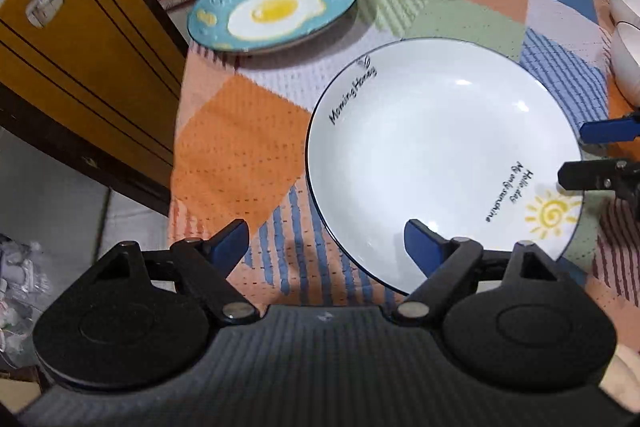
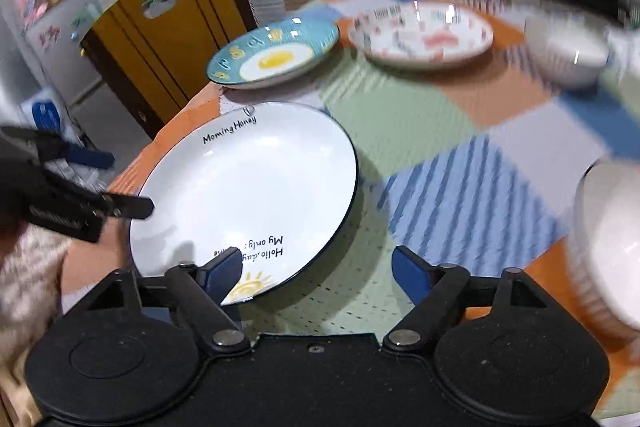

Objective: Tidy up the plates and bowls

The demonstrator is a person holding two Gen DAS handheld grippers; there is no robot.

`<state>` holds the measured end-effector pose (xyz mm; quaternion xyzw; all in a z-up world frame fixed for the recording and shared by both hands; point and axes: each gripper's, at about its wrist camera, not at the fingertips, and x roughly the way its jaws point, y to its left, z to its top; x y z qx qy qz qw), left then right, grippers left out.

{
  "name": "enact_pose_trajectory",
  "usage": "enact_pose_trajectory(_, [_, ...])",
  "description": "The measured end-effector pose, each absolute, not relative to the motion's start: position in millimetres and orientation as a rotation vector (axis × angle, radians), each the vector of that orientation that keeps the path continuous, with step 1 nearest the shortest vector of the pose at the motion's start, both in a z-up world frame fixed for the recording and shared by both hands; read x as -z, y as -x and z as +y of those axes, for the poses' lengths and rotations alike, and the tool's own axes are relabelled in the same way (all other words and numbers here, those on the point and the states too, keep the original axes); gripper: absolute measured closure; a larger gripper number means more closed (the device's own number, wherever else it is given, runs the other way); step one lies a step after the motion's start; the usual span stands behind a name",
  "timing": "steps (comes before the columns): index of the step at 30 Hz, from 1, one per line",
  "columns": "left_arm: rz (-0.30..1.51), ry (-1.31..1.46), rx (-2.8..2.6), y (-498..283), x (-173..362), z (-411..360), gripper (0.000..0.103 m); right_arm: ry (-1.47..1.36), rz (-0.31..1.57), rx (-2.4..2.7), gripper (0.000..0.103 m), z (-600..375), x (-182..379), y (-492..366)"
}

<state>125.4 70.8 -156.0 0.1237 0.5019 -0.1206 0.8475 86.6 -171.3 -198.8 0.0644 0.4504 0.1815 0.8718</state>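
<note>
White plate (image 1: 432, 155) flat on tablecloth (image 1: 236, 147), sun motif toward camera.

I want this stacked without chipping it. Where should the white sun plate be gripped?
Pinch the white sun plate by its raised rim, probably one finger above it and one below. It lies flat on the tablecloth, near the table's left edge; that nearer rim already sits between the open left gripper's fingers.

My right view is smeared on its far side, so the ribbed white bowl (image 2: 568, 57) looks fuzzy. The near white bowl (image 2: 612, 243) is cut off by the edge. My right tongs (image 2: 316, 273) hide part of the writing on the white plate (image 2: 248, 187). In my left view, two bowls (image 1: 626, 39) get cut off too.
</note>
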Motion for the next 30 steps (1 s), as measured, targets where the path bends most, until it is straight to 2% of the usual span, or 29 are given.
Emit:
enact_pose_trajectory(1, [1.071, -0.246, 0.256, -128.1, 158.5, 72.5, 0.024, -0.157, 0.943, -0.385, 0.031, -171.4, 201.6, -87.6])
enact_pose_trajectory(4, [1.12, -0.192, 0.281, -135.3, 165.7, 76.9, 0.044, -0.162, 0.927, -0.402, 0.042, -165.6, 208.1, -85.4])
enact_pose_trajectory(6, [1.129, -0.169, 0.317, -136.3, 165.4, 75.4, 0.064, -0.17, 0.933, -0.399, 0.051, -165.8, 212.4, -88.6])
enact_pose_trajectory(7, [1.132, -0.168, 0.331, -136.5, 164.4, 73.2, 0.069, -0.177, 0.936, -0.393, 0.06, -165.0, 214.2, -89.0])
enact_pose_trajectory(8, [1.131, -0.171, 0.336, -136.5, 163.6, 70.8, 0.073, -0.177, 0.936, -0.384, 0.072, -163.4, 216.5, -91.6])
enact_pose_trajectory(10, [1.129, -0.165, 0.323, -138.1, 165.0, 69.5, 0.073, -0.171, 0.923, -0.372, 0.08, -163.3, 215.8, -94.9])
enact_pose_trajectory(22, [1.122, -0.083, 0.285, -140.7, 164.5, 71.1, 0.074, -0.187, 0.926, -0.408, 0.08, -170.4, 219.4, -116.0])
enact_pose_trajectory(30, [1.081, -0.064, 0.363, -159.1, 148.0, 41.0, 0.074, -0.181, 0.884, -0.408, 0.08, -202.9, 194.3, -128.6])
